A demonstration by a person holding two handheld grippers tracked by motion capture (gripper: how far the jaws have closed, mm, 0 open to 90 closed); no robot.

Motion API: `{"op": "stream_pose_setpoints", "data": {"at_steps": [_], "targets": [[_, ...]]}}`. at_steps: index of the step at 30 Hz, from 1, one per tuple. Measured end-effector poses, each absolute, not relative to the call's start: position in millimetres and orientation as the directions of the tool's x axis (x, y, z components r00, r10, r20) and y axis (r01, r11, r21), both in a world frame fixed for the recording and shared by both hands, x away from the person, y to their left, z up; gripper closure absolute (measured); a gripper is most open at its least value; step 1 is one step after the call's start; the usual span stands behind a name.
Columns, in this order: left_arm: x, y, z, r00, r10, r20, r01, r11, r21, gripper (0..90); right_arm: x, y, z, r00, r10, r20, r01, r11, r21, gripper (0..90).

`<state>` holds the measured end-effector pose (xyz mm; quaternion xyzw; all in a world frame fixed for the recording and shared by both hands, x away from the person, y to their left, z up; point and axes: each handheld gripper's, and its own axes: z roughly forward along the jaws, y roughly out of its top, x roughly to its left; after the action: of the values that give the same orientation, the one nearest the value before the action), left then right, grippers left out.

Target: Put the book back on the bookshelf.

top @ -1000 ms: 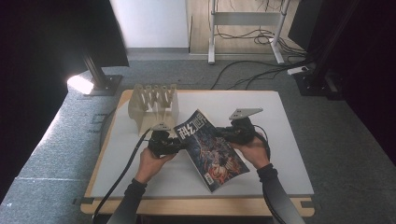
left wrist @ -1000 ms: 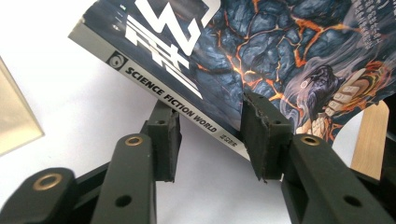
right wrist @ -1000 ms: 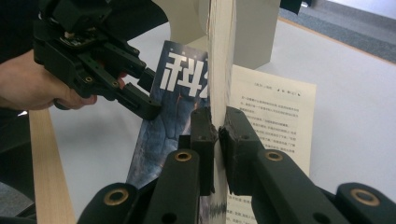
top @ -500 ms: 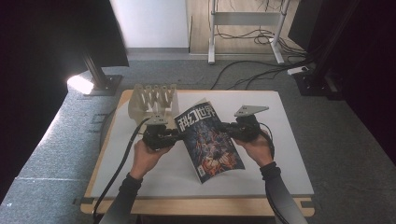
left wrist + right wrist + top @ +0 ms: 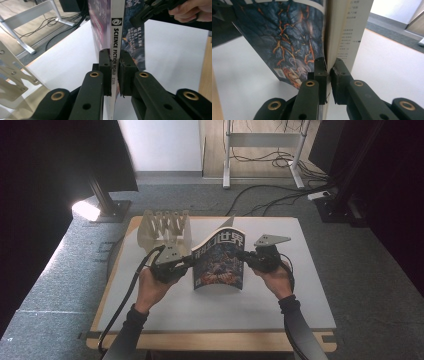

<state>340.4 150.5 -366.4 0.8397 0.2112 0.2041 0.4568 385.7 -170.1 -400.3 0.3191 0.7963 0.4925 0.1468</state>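
The left hand-held gripper (image 5: 113, 75) has its two black jaws pressed together on the spine of a magazine (image 5: 116, 32), the white strip between them printed "SCIENCE FICTION WORLD". In the high view this left hand-held gripper (image 5: 187, 263) meets the magazine (image 5: 219, 261) at its left edge, with the person's left hand (image 5: 152, 285) behind it and a black cable trailing off toward the table's near left corner. The right hand-held gripper (image 5: 328, 71) is clamped on the opposite, open edge, its jaws pinching the page block just beside the cover (image 5: 287, 37), which shows dark rock veined with orange. From above, the right hand-held gripper (image 5: 240, 255) comes in at the magazine's right side, a grey three-cornered plate (image 5: 271, 240) on top of it and the right hand (image 5: 274, 275) holding it. The magazine is held up between the two above the middle of the white table (image 5: 210, 307), cover toward the person and bowed. A pale rack (image 5: 166, 227) with upright dividers stands at the table's far left, just beyond the left gripper. Grey carpet (image 5: 60, 270) surrounds the table, and a lamp (image 5: 86, 210) glows on the floor to the left.
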Motion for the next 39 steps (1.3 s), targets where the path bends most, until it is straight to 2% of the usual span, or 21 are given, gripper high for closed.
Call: {"op": "stream_pose_setpoints", "data": {"at_steps": [12, 16, 18, 20, 22, 24, 27, 28, 37, 39], "targets": [[365.7, 135.5, -373.4, 0.845, 0.527, 0.09, 0.213, -0.487, 0.847, 64.6, 380.7, -176.3, -401.6, -0.781, 0.62, 0.079, 0.35, 0.33, 0.877, 81.0], [371.9, 129.4, -373.0, 0.842, 0.533, 0.087, 0.225, -0.493, 0.841, 66.4, 380.0, -176.3, -401.5, -0.784, 0.617, 0.07, 0.344, 0.338, 0.876, 80.8], [373.9, 128.1, -374.1, 0.837, 0.541, 0.084, 0.23, -0.487, 0.843, 70.5, 379.8, -176.8, -402.6, -0.783, 0.617, 0.078, 0.345, 0.328, 0.88, 80.5], [374.5, 128.3, -374.0, 0.831, 0.549, 0.089, 0.229, -0.483, 0.845, 79.9, 379.8, -178.1, -403.0, -0.783, 0.617, 0.078, 0.346, 0.327, 0.879, 80.0], [374.6, 128.5, -374.2, 0.831, 0.55, 0.087, 0.228, -0.479, 0.847, 81.6, 379.5, -178.5, -403.4, -0.781, 0.62, 0.077, 0.344, 0.325, 0.881, 79.0], [373.7, 128.9, -373.9, 0.835, 0.543, 0.089, 0.22, -0.477, 0.851, 82.1, 379.2, -178.8, -403.8, -0.772, 0.633, 0.061, 0.341, 0.33, 0.88, 74.8], [373.1, 130.9, -373.4, 0.847, 0.527, 0.072, 0.216, -0.465, 0.859, 82.3, 377.7, -183.5, -408.0, -0.736, 0.677, 0.028, 0.342, 0.335, 0.878, 62.0], [372.9, 131.6, -373.2, 0.847, 0.527, 0.07, 0.218, -0.463, 0.859, 82.3, 377.7, -183.5, -408.0, -0.736, 0.677, 0.028, 0.342, 0.335, 0.878, 62.0], [369.9, 147.4, -364.5, 0.844, 0.535, 0.035, 0.242, -0.439, 0.865, 82.6, 371.9, -203.7, -430.5, -0.668, 0.744, 0.019, 0.388, 0.327, 0.862, 38.4], [368.3, 151.7, -361.7, 0.841, 0.539, 0.033, 0.248, -0.44, 0.863, 82.6, 371.6, -205.2, -433.4, -0.668, 0.744, 0.023, 0.395, 0.328, 0.858, 36.4]]}}
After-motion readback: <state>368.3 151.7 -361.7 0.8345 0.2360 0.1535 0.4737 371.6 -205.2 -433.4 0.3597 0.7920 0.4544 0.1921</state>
